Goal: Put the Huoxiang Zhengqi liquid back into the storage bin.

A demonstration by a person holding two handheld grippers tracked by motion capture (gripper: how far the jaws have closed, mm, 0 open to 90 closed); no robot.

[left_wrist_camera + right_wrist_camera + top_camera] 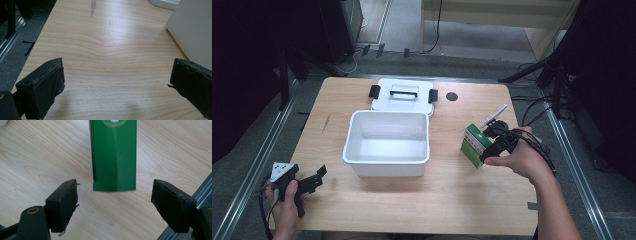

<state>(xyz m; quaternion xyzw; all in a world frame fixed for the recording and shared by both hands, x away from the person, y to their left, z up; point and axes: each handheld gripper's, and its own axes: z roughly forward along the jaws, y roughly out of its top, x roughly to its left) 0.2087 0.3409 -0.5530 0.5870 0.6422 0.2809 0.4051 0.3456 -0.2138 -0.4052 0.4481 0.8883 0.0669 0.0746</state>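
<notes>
A green and white carton (475, 144) stands upright on the wooden table, right of the white bin. My right gripper (487, 148) is at its right side. In the right gripper view the carton's green face (114, 155) sits just ahead of my right gripper (115, 187), whose jaws stand apart with a gap on either side and touch nothing. My left gripper (318, 179) is at the table's near left corner, open. In the left gripper view my left gripper (118, 62) has only bare wood between its wide-apart jaws.
An empty white bin (387, 114) stands mid-table; its wall (192, 30) is at the right in the left gripper view. The bin's lid (402, 102), with a black handle and latches, lies flat behind it. The table's right edge and a metal rail (202, 187) run close to the carton.
</notes>
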